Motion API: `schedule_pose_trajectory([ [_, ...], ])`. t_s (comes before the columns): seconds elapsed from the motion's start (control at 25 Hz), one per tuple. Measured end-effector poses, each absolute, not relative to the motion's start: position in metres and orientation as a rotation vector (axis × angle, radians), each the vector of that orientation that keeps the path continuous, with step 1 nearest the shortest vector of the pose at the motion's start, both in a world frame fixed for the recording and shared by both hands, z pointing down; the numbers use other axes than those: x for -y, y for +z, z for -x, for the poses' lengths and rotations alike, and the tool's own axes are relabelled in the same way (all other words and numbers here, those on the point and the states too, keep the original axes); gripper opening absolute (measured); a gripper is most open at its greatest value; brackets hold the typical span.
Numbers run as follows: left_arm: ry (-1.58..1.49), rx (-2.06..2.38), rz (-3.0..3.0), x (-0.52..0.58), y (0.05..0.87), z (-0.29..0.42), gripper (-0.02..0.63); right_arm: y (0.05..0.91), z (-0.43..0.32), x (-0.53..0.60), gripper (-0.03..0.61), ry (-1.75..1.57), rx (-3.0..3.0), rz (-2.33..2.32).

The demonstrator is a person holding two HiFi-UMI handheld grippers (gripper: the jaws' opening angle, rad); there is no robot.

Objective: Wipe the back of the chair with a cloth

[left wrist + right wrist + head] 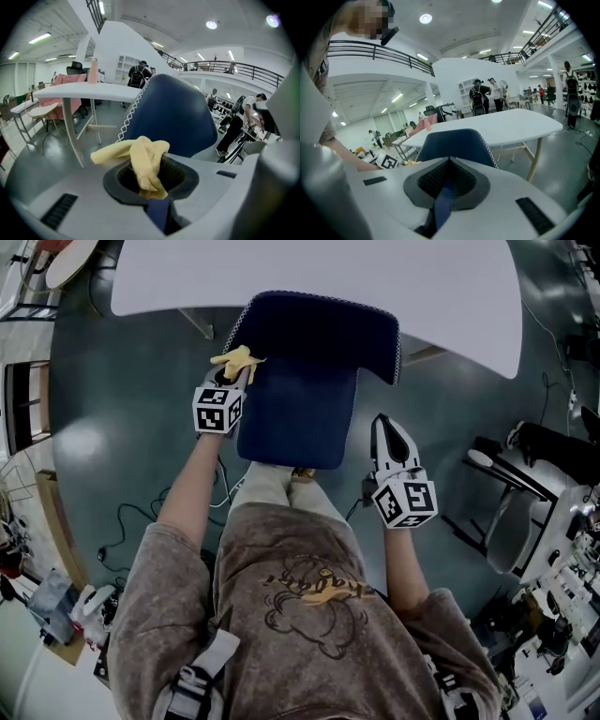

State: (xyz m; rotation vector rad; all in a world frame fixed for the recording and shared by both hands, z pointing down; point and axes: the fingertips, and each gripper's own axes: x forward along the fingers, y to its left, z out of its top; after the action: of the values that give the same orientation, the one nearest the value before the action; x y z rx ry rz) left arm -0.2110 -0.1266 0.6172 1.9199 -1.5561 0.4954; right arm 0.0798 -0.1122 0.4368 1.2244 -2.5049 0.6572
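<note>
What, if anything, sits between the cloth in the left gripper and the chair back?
Nothing visible. The left gripper holds the yellow cloth in its jaws right at the left edge of the chair back, and the head view shows no thing between them. The white table stands beyond it, out of the path.

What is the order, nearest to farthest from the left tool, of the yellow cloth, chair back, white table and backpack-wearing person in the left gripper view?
1. The yellow cloth, clamped in the left tool.
2. The chair back, just ahead, centre-right.
3. The white table, behind it, left.
4. The person with backpack, far background, upper centre.
</note>
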Motion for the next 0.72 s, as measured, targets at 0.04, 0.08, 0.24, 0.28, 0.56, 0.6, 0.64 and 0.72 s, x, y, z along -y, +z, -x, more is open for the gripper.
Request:
schedule_pose_trajectory([
  [0.04,0.498,1.561,-1.912,0.129,0.621,0.212,0.077,0.437,-0.08,0.112,0.026,0.657,2.502,-1.226],
  [0.08,0.498,1.565,-1.903,0.131,0.625,0.213,0.077,0.438,-0.08,0.111,0.027,0.657,2.499,-1.229],
  [0.24,0.498,1.573,-1.891,0.141,0.637,0.211,0.077,0.441,-0.085,0.108,0.026,0.66,2.482,-1.244],
  [0.28,0.503,1.57,-1.896,0.145,0.639,0.209,0.077,0.442,-0.086,0.106,0.027,0.663,2.477,-1.246],
  [0.56,0.529,1.536,-1.931,0.165,0.654,0.196,0.077,0.456,-0.093,0.101,0.026,0.694,2.444,-1.253],
  [0.6,0.534,1.527,-1.941,0.166,0.656,0.194,0.077,0.458,-0.093,0.1,0.026,0.697,2.442,-1.253],
  [0.64,0.54,1.515,-1.953,0.169,0.657,0.191,0.077,0.459,-0.093,0.1,0.026,0.699,2.44,-1.254],
  [0.72,0.551,1.489,-1.974,0.173,0.66,0.186,0.077,0.461,-0.095,0.099,0.026,0.704,2.434,-1.258],
])
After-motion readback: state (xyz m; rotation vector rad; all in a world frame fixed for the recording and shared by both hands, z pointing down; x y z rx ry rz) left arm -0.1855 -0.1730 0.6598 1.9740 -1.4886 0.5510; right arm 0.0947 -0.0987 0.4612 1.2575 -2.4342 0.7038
